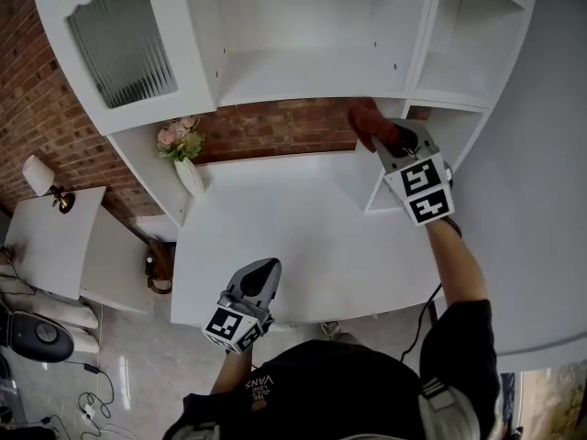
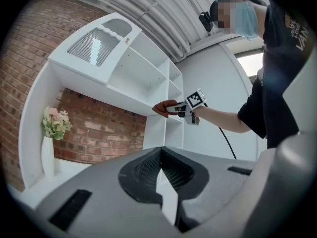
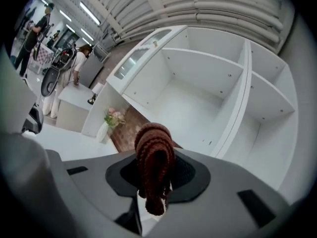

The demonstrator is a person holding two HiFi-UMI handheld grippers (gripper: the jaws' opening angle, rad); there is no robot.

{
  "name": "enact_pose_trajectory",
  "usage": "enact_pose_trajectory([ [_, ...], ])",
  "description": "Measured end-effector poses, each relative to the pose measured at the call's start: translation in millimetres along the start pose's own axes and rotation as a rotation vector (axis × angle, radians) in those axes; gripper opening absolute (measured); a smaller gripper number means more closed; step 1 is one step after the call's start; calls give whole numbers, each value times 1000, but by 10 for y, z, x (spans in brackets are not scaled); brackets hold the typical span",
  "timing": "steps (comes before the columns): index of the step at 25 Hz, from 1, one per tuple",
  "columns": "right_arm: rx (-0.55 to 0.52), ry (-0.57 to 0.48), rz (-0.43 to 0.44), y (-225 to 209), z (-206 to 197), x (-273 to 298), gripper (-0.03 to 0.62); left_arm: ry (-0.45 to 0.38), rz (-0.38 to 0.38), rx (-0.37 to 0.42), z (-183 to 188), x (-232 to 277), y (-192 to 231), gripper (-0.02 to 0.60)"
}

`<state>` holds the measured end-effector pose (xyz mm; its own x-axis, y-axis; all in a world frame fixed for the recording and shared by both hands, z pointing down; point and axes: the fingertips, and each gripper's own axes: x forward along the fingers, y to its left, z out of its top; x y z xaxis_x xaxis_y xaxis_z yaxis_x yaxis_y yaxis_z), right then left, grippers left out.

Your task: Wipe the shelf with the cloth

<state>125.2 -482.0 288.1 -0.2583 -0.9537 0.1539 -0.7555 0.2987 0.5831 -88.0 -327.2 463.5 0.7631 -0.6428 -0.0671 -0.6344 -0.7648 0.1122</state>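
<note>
The cloth [image 3: 155, 167], a rust-brown knitted piece, is bunched into a thick fold and pinched between the jaws of the right gripper [image 1: 385, 137], with a short tail hanging below them and a rounded hump standing above. It sits up at the front edge of the white shelf [image 1: 312, 76], close to the upright divider [image 1: 417, 39] at the right end of the wide bay; whether it already touches the board cannot be told from these views. The right gripper view looks up into that bay, which is bare, so the wipe itself seems not yet begun. To do it well, the hump of the cloth, not the hard jaws, should meet the board, so tilting the gripper down to press the fold flat looks wise, then drawing it in long overlapping strokes from the divider leftward and back into the rear corner. The pinch should stay firm, since a bunched cloth may drag free. The left gripper [image 1: 264, 273] hangs low over the front of the counter [image 1: 303, 227], its jaws pressed together at the tips with nothing between them, well apart from the vase of flowers [image 1: 186, 159] by the brick wall [image 1: 275, 126], which the strokes should avoid
</note>
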Motion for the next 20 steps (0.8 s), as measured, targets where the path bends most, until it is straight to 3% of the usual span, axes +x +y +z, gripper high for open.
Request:
enact_pose_trajectory([
  [8, 201, -89, 142, 765, -313, -1, 98, 8, 65, 15, 51, 97, 182, 8],
  [14, 273, -89, 223, 1319, -572, 63, 98, 16, 147, 11, 27, 56, 320, 8],
  [20, 326, -77, 359, 1872, -716, 191, 98, 22, 242, 14, 11, -1, 449, 8],
])
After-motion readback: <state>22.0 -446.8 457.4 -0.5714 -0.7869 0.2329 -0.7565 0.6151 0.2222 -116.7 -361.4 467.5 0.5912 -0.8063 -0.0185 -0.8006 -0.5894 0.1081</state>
